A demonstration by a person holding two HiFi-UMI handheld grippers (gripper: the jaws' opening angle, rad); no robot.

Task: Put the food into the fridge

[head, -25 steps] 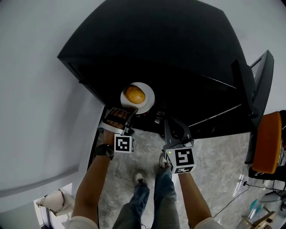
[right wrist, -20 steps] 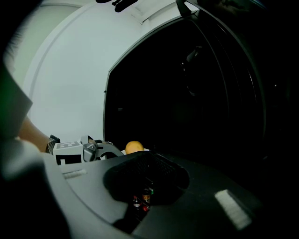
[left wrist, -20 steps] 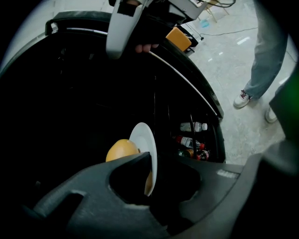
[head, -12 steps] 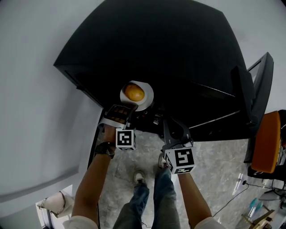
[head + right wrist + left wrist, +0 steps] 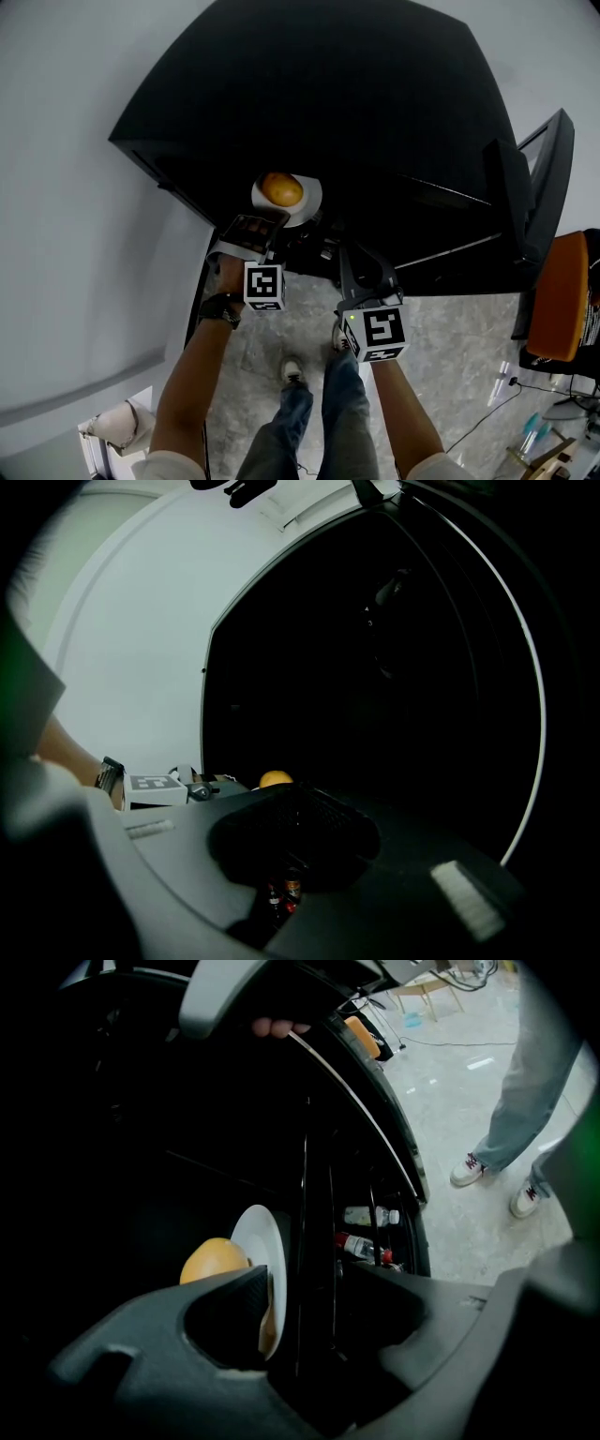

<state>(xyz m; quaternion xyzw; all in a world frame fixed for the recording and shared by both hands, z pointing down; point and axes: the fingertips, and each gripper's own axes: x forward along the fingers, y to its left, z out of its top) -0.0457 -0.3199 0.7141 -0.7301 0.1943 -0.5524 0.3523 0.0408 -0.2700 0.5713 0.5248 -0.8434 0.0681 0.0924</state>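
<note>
My left gripper (image 5: 267,223) is clamped on the rim of one plate (image 5: 306,202) carrying one round orange food (image 5: 281,188), at the near edge of the fridge's (image 5: 328,103) dark opening. My right gripper (image 5: 349,257), just right of it, has its jaws closed with nothing seen between them. Two bottles (image 5: 370,1215) lie right of the plate.

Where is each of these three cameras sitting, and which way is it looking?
Head view: on the person's head, facing down at the black fridge; forearms, legs, left gripper and right gripper show.
Left gripper view: on the left gripper, facing the white round plate of round orange food; jeans, shoes show.
Right gripper view: on the right gripper, facing the fridge; left wrist shows.
Shared: all show the food.
</note>
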